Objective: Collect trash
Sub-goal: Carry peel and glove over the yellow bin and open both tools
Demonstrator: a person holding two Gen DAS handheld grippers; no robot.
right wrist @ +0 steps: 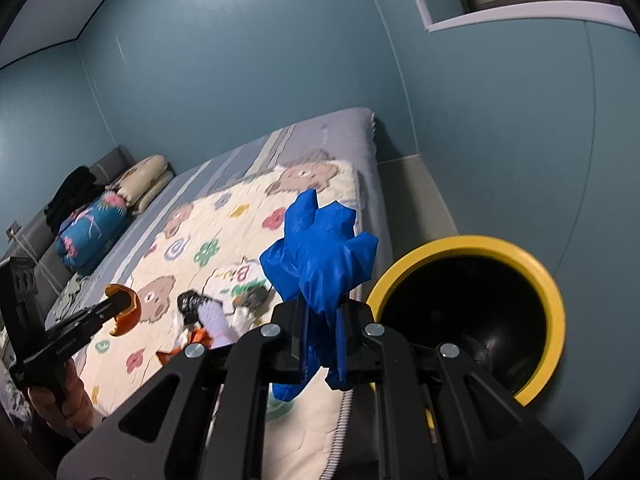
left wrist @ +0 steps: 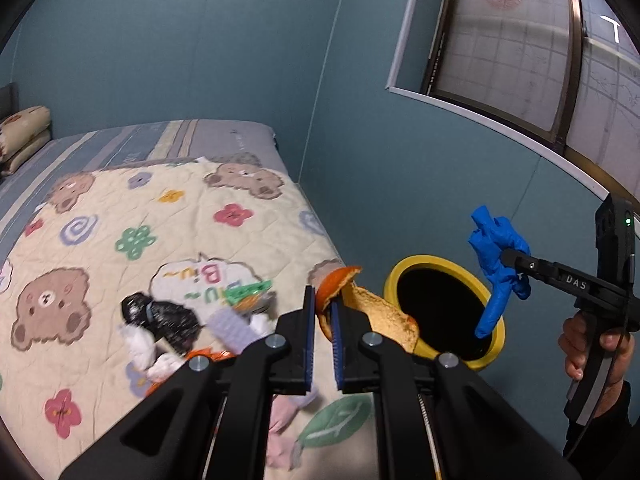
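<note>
Left gripper (left wrist: 322,308) clamps orange peel (left wrist: 340,280), right gripper (right wrist: 322,312) pinches blue glove (right wrist: 320,248) — both near the yellow bin (right wrist: 556,304); more litter (left wrist: 168,320) remains on the quilt (left wrist: 100,264).

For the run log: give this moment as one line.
left gripper: shut on orange peel | right gripper: shut on blue glove | yellow bin: open, beside bed

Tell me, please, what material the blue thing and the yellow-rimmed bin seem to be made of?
Blue glove: probably thin rubber or nitrile; it hangs limp, wrinkled, with a slight sheen. Yellow-rimmed bin: apparently hard plastic; smooth glossy rim, reflective dark interior.
</note>
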